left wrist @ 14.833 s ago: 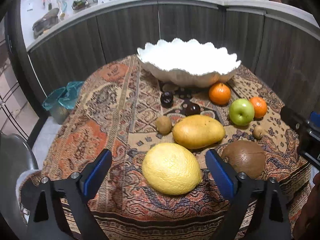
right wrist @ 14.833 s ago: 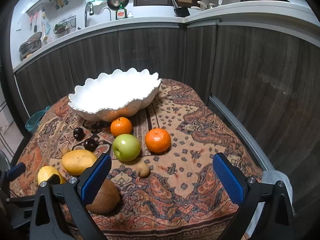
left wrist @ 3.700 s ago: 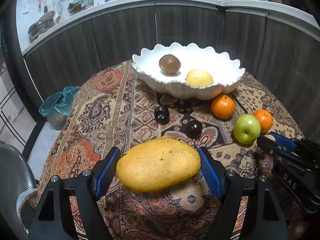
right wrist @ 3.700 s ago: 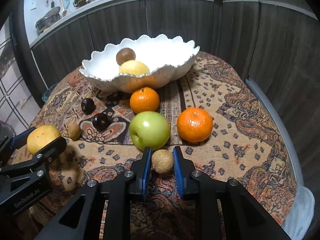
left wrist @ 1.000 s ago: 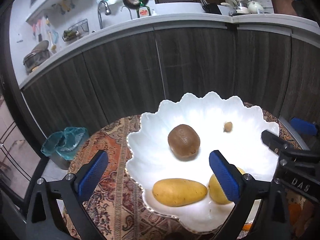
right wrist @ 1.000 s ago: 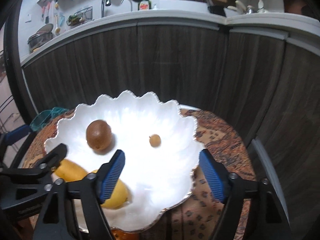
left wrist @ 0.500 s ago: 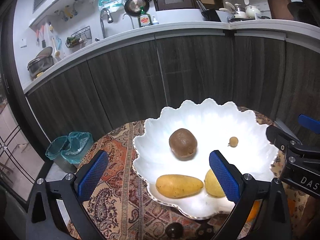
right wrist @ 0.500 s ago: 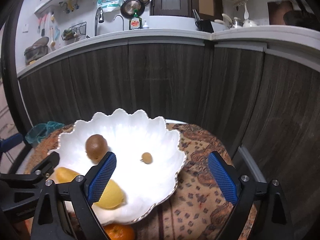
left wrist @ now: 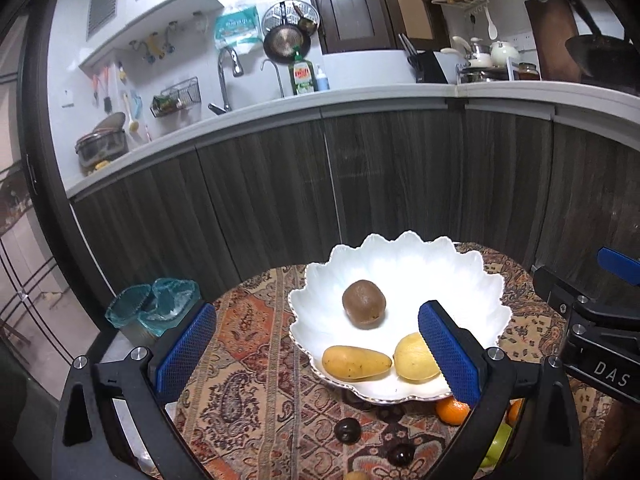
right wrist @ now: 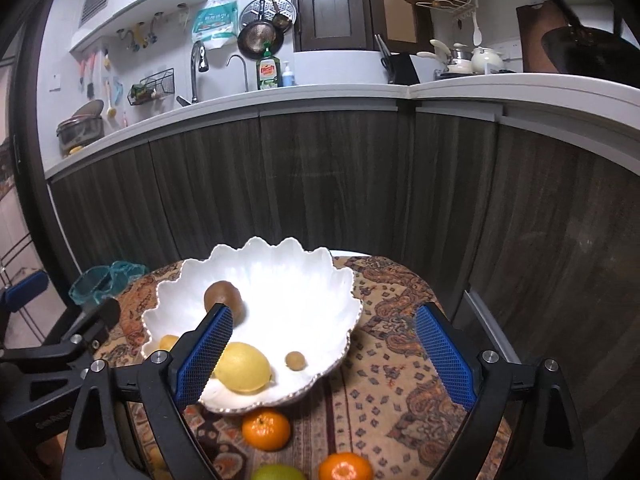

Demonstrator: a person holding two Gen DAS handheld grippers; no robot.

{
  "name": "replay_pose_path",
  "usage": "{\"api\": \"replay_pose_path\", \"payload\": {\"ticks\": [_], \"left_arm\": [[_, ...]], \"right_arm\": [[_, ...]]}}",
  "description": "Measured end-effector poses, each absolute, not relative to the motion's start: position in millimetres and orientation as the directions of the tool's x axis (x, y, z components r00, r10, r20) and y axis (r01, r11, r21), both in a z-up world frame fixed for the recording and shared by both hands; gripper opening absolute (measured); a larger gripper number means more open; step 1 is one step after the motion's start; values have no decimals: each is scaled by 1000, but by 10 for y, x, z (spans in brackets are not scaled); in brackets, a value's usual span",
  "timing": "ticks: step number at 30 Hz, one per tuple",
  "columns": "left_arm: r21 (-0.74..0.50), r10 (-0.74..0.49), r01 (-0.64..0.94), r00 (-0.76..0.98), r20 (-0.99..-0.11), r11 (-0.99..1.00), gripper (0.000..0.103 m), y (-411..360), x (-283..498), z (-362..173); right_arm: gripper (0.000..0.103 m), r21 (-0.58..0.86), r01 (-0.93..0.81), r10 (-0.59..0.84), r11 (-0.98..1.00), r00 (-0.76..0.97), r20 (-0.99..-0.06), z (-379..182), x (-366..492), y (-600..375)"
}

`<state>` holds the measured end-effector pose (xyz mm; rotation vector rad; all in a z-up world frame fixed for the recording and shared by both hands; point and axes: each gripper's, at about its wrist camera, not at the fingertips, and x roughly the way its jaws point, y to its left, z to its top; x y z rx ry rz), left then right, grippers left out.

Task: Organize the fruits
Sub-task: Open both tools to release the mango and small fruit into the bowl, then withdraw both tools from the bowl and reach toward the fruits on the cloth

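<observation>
We hold both tongs raised above the near side of the desk [right wrist: 384, 364], each pointing forward toward the white scalloped bowl [right wrist: 332, 320] and the dark wood cabinets [left wrist: 280, 184] behind it. Our left tongs [left wrist: 316, 356] are released, their blue pads spread wide with nothing between them; from the left wrist view the right-hand pad overlaps the bowl's near rim and part of the yellow citrus [left wrist: 414, 362]. Our right tongs [right wrist: 324, 356] are likewise released and empty, their left pad crossing in front of the bowl and their right pad over the patterned cloth [right wrist: 400, 408] to the bowl's right. Each tool shows at the edge of the other's view, so the two are held side by side. Inside the bowl lie the brown round fruit [left wrist: 363, 303] toward the back, the mango [left wrist: 356, 362] at the front left, the yellow citrus just beside the mango, and a small brown fruit [right wrist: 295, 360] apart from the others. On the cloth in front of the bowl sit an orange [right wrist: 266, 429] just under the rim, a second orange [right wrist: 345, 467], a green apple [right wrist: 278, 473] at the frame's bottom edge, and two dark plums [left wrist: 347, 429] near each other. A teal-lined bin [left wrist: 154, 306] stands on the floor beyond the desk's left edge.
</observation>
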<state>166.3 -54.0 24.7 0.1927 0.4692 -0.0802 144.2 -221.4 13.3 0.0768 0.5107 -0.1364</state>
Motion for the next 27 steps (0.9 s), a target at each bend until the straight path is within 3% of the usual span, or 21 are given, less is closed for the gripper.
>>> {"api": "replay_pose_path", "payload": {"ticks": [12, 27], "left_arm": [[172, -30, 117, 899, -438, 978, 103, -524, 1359, 340], [172, -6, 97, 884, -467, 980, 103, -396, 1132, 73]], "right_arm": [[94, -2, 174, -153, 985, 866, -476, 300, 1068, -2220], [94, -17, 175, -159, 984, 846, -509, 92, 850, -2132]]}}
